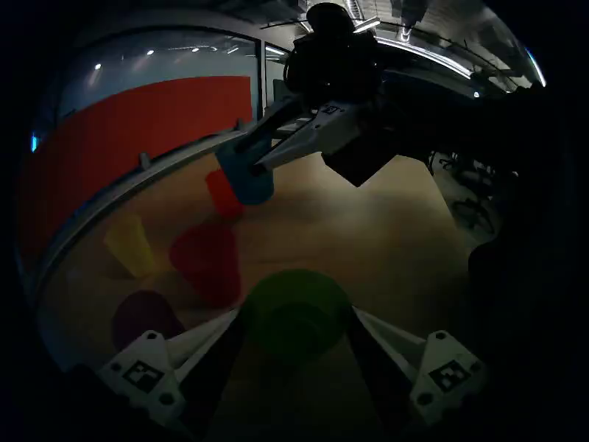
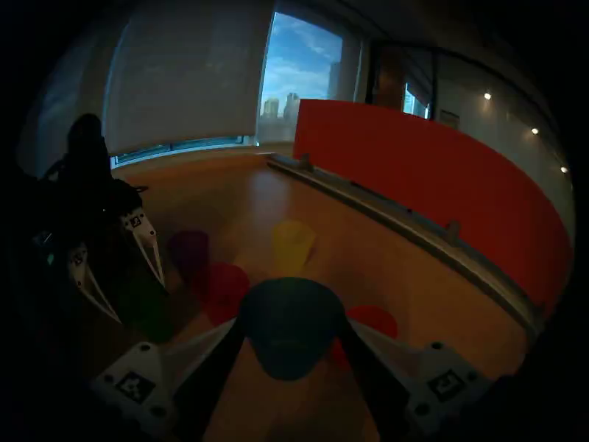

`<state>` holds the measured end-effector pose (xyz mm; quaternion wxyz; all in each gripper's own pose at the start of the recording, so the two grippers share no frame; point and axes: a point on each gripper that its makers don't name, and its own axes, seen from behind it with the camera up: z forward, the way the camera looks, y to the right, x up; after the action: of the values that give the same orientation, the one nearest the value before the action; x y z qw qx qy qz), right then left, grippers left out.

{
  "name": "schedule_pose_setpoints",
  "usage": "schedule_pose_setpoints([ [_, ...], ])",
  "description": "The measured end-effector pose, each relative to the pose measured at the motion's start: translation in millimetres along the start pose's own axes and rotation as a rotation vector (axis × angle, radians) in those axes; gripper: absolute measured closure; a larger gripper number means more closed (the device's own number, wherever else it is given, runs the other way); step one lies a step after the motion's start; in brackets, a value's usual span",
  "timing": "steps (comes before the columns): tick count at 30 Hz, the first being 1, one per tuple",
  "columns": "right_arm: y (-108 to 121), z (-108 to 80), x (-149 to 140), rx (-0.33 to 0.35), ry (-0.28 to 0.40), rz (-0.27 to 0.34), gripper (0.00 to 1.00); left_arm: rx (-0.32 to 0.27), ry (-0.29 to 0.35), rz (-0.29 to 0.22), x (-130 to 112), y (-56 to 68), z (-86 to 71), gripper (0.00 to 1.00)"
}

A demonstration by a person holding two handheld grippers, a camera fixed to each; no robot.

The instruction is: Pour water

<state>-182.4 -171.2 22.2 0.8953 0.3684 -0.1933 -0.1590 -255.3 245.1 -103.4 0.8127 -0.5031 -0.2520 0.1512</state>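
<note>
Cups on a wooden tabletop (image 1: 383, 236), shown from both grippers. In the left gripper view we see the left gripper (image 1: 294, 315) closed narrowly around a green cup (image 1: 294, 331), one finger against each side. Farther off, the right gripper (image 1: 239, 158) clamps a blue cup (image 1: 249, 184) between its two fingers, and this cup overlaps a second red cup (image 1: 221, 195) behind it. We cannot tell whether either held cup contains water.

Four cups stand loose on the camera's left. A red cup (image 1: 210, 261) is nearest the green one. A yellow cup (image 1: 131, 243) and a purple cup (image 1: 143, 317) stand apart from it, toward the table's edge. Along that edge runs a raised rail (image 1: 147, 173), backed by a red partition (image 1: 132, 140). To the camera's right of the held cups we note a broad stretch of bare wood.

In the right gripper view the blue cup sits between the near fingers. The same rail crosses the camera's right, with open tabletop between it and the yellow cup. A window (image 2: 302, 74) lies beyond the far edge.
</note>
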Motion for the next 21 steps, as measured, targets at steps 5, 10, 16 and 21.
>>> schedule_pose_setpoints([
  [5,-1.3,0.9,-2.4,0.002,-0.004,0.0,0.05,-0.002,-0.006,-0.01,-2.3,1.6,-1.6,0.08],
  [10,-3.5,2.7,-5.6,0.003,-0.011,-0.001,0.05,-0.007,-0.008,-0.02,-5.2,3.5,-4.3,0.01],
  [16,-7.1,6.9,-11.2,0.009,-0.017,0.003,0.05,0.003,-0.029,-0.015,-14.5,3.3,-7.9,0.01],
  [21,-9.9,12.5,-18.6,0.011,-0.024,0.014,0.04,0.012,-0.032,-0.017,-19.3,4.4,-13.8,0.01],
])
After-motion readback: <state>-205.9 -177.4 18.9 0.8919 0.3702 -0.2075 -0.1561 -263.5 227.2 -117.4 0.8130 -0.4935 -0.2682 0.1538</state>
